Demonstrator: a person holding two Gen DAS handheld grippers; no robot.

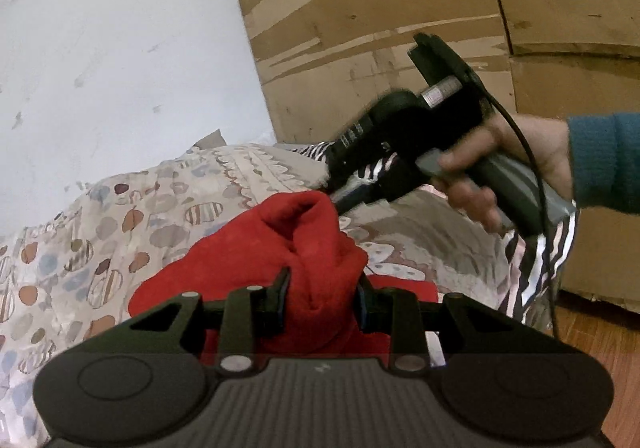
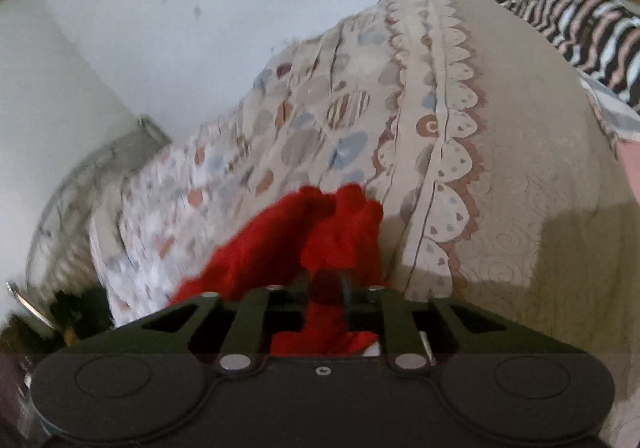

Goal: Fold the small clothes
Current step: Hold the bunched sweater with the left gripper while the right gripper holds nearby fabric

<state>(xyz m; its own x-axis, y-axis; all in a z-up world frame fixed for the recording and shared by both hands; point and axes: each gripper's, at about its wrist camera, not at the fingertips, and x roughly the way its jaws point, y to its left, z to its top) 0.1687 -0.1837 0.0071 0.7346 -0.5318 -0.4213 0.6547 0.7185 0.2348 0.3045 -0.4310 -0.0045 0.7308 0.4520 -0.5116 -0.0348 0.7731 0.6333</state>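
Red fleece garment point(image 1: 256, 260) lies bunched on a patterned bedspread point(image 1: 80, 248). Left tongs point(image 1: 322, 298) are narrowed onto a thick fold of it, likely to anchor it. Right tongs point(image 2: 326, 290) pinch another bunch between their tips, seemingly to draw the cloth out for folding. A hand point(image 1: 516, 163) grips the right handle.

Soft, dim indoor light falls evenly across both fisheye views — no glare. Straight lines bow toward the dark-cornered edges. Motion blur smears the right gripper point(image 1: 340, 203) and its hand point(image 1: 492, 167), and the patterned bedspread point(image 2: 224, 183) left of it; a shadow lies at its right.
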